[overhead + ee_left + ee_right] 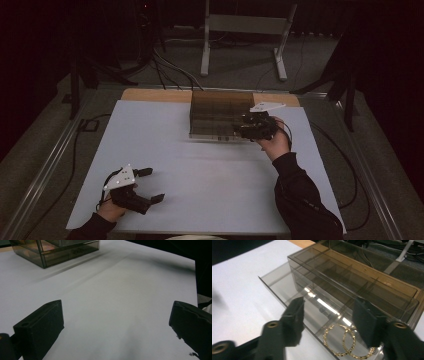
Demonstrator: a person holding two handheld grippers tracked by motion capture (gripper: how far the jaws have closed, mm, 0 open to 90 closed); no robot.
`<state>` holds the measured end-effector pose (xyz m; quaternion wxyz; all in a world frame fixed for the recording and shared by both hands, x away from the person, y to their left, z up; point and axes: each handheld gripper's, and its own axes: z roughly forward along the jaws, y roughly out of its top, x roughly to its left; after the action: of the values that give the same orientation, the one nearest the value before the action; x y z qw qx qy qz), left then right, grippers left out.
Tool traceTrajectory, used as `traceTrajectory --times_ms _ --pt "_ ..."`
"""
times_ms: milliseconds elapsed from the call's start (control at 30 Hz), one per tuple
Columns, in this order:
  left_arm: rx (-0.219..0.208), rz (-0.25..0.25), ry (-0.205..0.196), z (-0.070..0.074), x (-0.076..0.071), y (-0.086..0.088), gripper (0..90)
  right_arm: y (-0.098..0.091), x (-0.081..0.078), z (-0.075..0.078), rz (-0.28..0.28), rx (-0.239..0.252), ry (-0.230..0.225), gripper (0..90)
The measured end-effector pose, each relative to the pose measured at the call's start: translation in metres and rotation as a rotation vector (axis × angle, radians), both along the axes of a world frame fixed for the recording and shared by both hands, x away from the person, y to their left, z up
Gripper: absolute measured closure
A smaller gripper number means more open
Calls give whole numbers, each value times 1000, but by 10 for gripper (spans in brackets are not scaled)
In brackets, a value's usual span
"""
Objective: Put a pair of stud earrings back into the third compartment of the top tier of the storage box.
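Item 1: right gripper (325, 322), my working hand. Jaws apart, nothing between pads; parked over pulled-out drawer (287, 288) of smoky organizer box (220, 112).

Item 2: gold hoop earrings (343, 342), pair. Lying flat in drawer, just below and ahead of gripper, untouched; reads as drop-off done.

Item 3: left gripper (150, 185). Jaws wide, empty, resting on white surface (120, 297), well apart from box; kept clear, on standby.
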<state>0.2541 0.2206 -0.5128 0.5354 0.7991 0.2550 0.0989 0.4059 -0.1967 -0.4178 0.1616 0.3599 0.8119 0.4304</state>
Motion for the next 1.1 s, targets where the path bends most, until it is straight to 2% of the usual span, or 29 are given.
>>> traceTrajectory --times_ms 33,133,167,233,333,433,467,500,667,800,967,1100 --pt "-1 -1 0 0 0 0 6 1 -2 2 11 16 5 344" --pt "0 -1 1 0 0 0 6 3 -5 5 16 24 -1 316" --pt "-2 -2 2 0 0 0 6 5 -8 7 35 39 -2 247" --pt "-1 -1 2 0 0 0 6 7 -11 10 56 50 -4 170" --pt "-2 -2 1 0 0 0 6 8 -15 13 69 60 -12 143" --pt "-3 -1 4 0 0 0 6 12 -21 19 96 59 -30 50" --pt "-3 -1 4 0 0 0 6 12 -21 19 96 59 -30 50" --pt "-5 -2 5 -1 0 0 6 13 -24 20 129 55 -25 11" --pt "-2 0 2 -1 0 0 6 15 -30 22 140 53 -29 0" --pt "-3 0 2 0 0 0 6 16 -38 21 161 70 -29 0" --pt "-9 -21 -4 0 -1 -1 6 19 -48 14 177 68 -26 0" --pt "-9 -18 -7 0 -1 -1 6 21 -55 6 188 69 -15 0"
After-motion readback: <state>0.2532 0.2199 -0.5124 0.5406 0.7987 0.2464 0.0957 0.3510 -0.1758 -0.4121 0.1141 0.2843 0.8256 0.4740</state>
